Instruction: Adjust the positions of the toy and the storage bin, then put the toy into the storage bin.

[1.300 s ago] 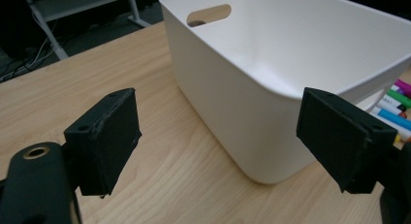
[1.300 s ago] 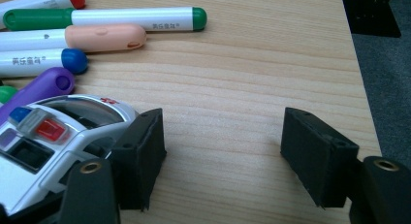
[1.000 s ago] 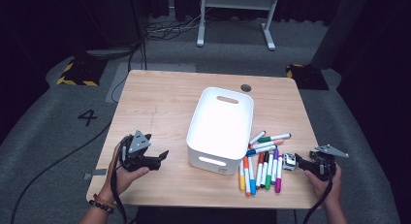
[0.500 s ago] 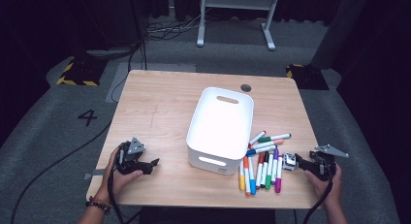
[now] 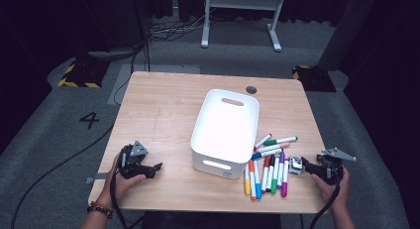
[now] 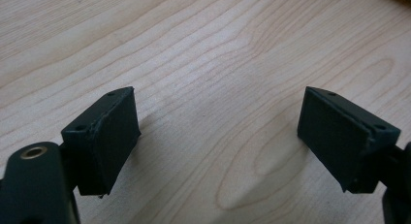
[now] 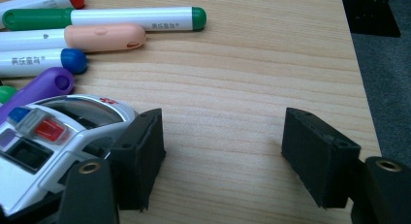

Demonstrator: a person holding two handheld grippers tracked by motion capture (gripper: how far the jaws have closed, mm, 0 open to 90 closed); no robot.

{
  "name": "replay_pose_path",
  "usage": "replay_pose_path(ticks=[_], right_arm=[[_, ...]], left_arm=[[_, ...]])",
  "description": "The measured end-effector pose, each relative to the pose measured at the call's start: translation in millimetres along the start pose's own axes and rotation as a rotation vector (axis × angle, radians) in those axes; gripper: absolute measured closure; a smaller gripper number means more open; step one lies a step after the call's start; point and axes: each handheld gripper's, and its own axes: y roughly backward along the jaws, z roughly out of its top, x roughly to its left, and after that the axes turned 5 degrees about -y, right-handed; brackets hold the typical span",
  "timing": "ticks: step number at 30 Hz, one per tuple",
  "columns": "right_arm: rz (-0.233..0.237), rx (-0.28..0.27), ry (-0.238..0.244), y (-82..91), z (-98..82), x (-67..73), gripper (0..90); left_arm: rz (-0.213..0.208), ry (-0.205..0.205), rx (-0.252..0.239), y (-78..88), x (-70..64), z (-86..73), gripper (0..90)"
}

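The left gripper [image 5: 148, 168] rests low on the pale wooden table [image 5: 168, 110], jaws spread with bare wood between them. The right gripper [image 5: 303, 164] (also spread, nothing between its pads) sits just beside a small silver toy police car [image 7: 53, 136], next to the scattered coloured felt-tip markers [image 5: 267, 169] by the white plastic bin [image 5: 225, 127].

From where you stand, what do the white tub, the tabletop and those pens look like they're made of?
The white tub looks like matte moulded plastic: smooth walls, rounded corners, cut-out handles. The tabletop shows pale wood grain, though it may be a laminate print; its finish is flat, with no glare. The pens seem to be glossy plastic, with white barrels and coloured caps.
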Motion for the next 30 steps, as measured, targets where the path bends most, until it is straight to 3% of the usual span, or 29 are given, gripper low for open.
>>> replay_pose_path(ticks=[20, 30], right_arm=[[-0.006, -0.005, 0.0, 0.8, -0.4, 0.9, 30.3], [0.022, -0.056, 0.041, 8.4, -2.8, 2.4, 28.0]], left_arm=[[0.002, -0.003, 0.0, -0.2, 0.5, 0.5, 14.3], [0.005, -0.004, -0.001, -0.2, 0.3, 0.5, 14.3]])
